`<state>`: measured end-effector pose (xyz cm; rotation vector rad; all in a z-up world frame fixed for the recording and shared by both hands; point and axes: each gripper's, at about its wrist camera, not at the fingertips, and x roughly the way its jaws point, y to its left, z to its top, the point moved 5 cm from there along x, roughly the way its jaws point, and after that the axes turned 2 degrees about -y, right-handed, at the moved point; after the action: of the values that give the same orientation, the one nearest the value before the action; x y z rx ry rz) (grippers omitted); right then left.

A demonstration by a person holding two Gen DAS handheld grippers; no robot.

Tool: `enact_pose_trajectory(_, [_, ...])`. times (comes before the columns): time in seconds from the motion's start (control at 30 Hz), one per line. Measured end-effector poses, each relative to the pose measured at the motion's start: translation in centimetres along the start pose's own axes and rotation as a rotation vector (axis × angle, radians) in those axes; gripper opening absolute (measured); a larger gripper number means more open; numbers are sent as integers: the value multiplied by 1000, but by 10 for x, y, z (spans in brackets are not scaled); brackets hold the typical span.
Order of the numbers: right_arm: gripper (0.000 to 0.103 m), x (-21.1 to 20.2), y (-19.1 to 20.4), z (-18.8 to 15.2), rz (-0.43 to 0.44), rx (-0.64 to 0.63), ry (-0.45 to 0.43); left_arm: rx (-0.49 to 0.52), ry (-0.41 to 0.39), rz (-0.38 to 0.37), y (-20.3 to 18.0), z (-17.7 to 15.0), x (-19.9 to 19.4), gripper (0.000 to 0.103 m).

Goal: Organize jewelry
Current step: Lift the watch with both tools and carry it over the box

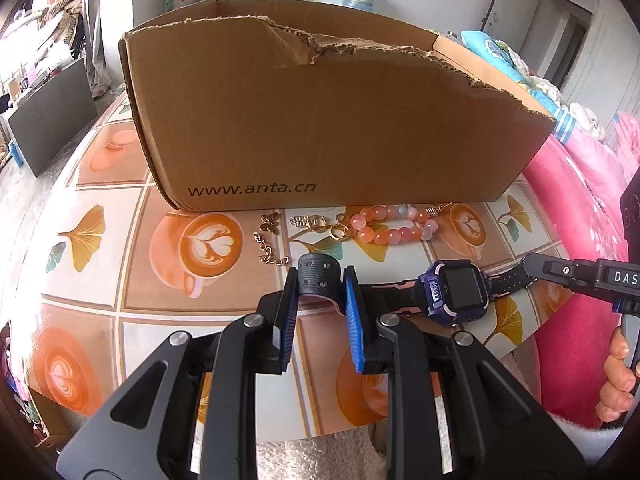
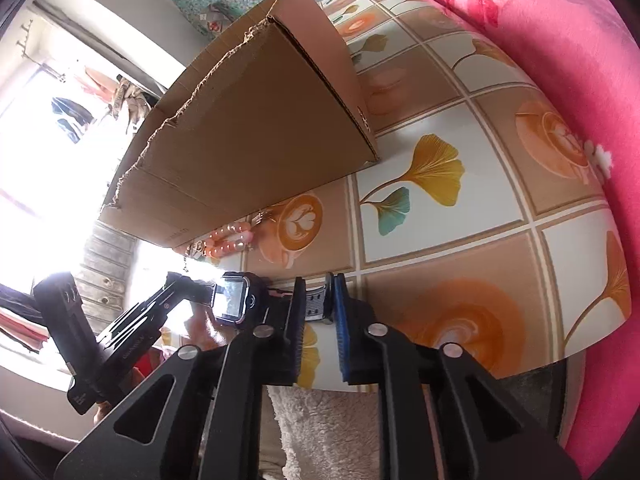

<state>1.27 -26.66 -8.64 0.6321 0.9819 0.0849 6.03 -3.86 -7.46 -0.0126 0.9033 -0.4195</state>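
Landmark: the cardboard box (image 1: pixel 320 120) on the patterned tabletop (image 1: pixel 100 184). Just in front of its near wall, from the left — a small gold chain (image 1: pixel 267 249) with a butterfly charm (image 1: pixel 269 222), gold rings (image 1: pixel 338 232), then a pink bead bracelet (image 1: pixel 390 224) lying almost against the box. Nearer than these, a purple smartwatch (image 1: pixel 456 290) stretched between both claws. Left claw (image 1: pixel 321 292) closed partway on the curled left strap end (image 1: pixel 319 276), blue pads pressing its sides. Right claw (image 2: pixel 318 304) likewise narrowed onto the opposite strap (image 2: pixel 314 304). Probably light, with a rigid case and soft, springy rubber straps — likely to flop or twist if held by one end only. Best gripped across the strap close to the case, not on the glass face. Box wall tall, so a clear lift needed.
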Motion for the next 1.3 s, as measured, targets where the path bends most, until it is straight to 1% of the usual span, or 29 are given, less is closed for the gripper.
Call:
enact_pose_trajectory(0.1, [6,-2,1,2,-8,-8,-3,3,-2,4,-1,0,0,21])
enact_pose_trajectory(0.27, [5,-12,12,7,-1,-53,-25,21,-29,-1,-3,4,-8,20])
enact_pose_trajectory(0.57, [4,-43,51,20,31,-177,-85,13,-79,-56,-4,21,-34,19])
enact_pose_trajectory(0.67, [4,-52,60,24,24,-221,-106,3,-89,-84,-5,24,-42,19])
enact_pose_trajectory(0.73, [4,-51,61,23,1,-240,-95,8,-86,-79,-6,23,-41,19])
enact_pose_trajectory(0.77, [4,-49,58,23,1,-231,-84,7,-76,-72,-6,22,-38,19])
enact_pose_trajectory(0.83, [6,-42,47,19,2,-186,-47,0,-50,-53,-3,18,-33,19])
enact_pose_trajectory(0.9, [10,-32,34,12,-20,-147,-5,-5,-21,-37,0,14,-26,19])
enact_pose_trajectory(0.93, [17,-28,28,8,-28,-133,8,-10,-5,-30,2,11,-22,19])
enact_pose_trajectory(0.97, [26,-23,24,5,-38,-120,20,-12,12,-19,5,8,-18,19])
enact_pose_trajectory(1.03, [34,-13,13,2,-71,-89,39,-4,49,7,8,2,-10,19])
enact_pose_trajectory(1.07, [34,-9,8,1,-86,-74,44,2,59,18,9,0,-8,19])
enact_pose_trajectory(1.13, [34,-3,-1,-1,-87,-31,54,15,56,23,9,-1,-8,19])
enact_pose_trajectory(1.3, [36,2,-6,-1,6,32,46,52,53,53,6,-3,-7,20])
